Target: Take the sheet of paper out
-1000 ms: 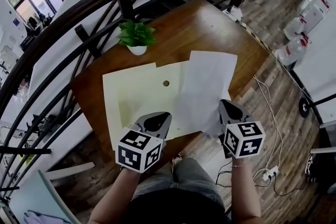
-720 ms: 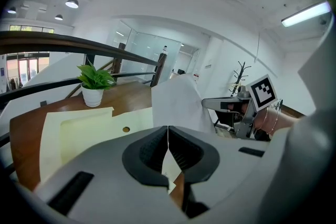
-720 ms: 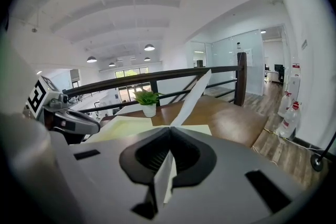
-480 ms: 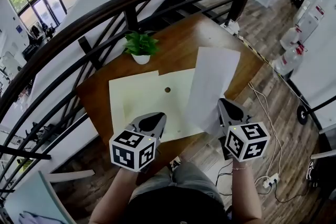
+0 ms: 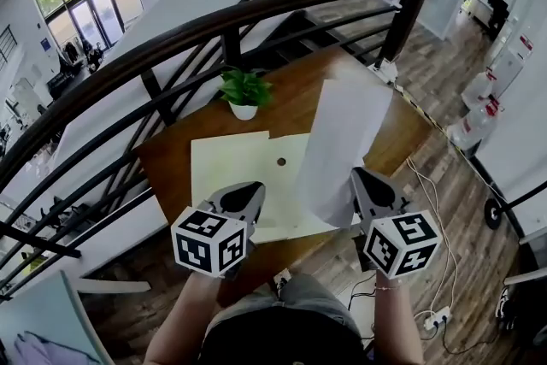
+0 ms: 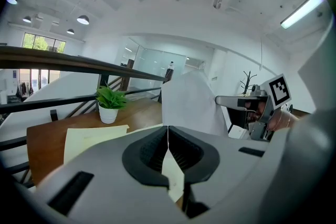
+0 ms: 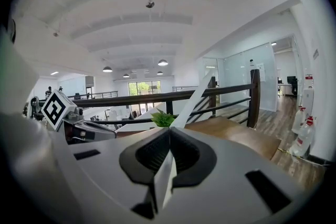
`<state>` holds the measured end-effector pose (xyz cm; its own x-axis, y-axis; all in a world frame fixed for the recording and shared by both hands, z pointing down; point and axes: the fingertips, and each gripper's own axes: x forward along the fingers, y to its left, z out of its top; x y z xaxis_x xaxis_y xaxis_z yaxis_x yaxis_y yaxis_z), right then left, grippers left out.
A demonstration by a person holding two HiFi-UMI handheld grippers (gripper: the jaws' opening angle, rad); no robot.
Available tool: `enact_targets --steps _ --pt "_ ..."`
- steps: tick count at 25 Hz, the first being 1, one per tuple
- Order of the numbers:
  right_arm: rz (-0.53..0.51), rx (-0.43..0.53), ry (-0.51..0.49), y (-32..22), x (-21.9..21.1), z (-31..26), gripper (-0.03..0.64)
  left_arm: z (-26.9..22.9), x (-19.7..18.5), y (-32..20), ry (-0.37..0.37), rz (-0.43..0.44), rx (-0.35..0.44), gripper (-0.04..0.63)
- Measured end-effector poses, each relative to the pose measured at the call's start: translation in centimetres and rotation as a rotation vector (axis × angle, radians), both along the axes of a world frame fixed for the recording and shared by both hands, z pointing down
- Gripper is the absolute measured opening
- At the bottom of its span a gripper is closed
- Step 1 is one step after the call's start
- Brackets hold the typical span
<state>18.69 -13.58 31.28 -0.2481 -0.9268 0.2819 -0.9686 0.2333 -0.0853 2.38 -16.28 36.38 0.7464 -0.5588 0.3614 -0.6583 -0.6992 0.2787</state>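
Right tool (image 5: 358,176) pinches the sheet (image 5: 342,145) by its near edge; we hold it upright, lifted off the counter (image 5: 295,94). Left tool (image 5: 249,190) clamps the near edge of the folder (image 5: 229,171), which lies flat ahead.

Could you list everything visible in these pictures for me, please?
sheet of paper: one, white, lifted above the table's right part, pinched at its lower edge.
folder: one, pale yellow, flat on the table, with a small dark dot near its middle.
table: one, brown wood, beside the railing.
potted plant: one, green in a white pot, at the table's far edge.
railing: one, dark, curving behind the table.
water bottles: several, clear with red, on the floor at the right.
left gripper: grey, shut on the folder's near edge.
right gripper: grey, shut on the sheet of paper.
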Motion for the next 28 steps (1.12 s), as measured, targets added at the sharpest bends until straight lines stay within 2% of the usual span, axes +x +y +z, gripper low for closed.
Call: enact_targets --steps 12,20,28 --pt "-0.14 0.057 -0.091 -2.0 -4.5 -1.8 0.026 -3.1 -2.8 -0.9 0.038 -0.086 0.07 0.018" --pt "-0.245 0.062 -0.111 -3.3 -8.1 -2.5 0.027 -3.1 -5.3 -1.8 0.083 -0.148 0.061 0.018" --pt "-0.302 0.059 -0.105 -4.2 -9.9 -2.6 0.027 -3.5 -6.0 -2.7 0.114 -0.183 0.062 0.018"
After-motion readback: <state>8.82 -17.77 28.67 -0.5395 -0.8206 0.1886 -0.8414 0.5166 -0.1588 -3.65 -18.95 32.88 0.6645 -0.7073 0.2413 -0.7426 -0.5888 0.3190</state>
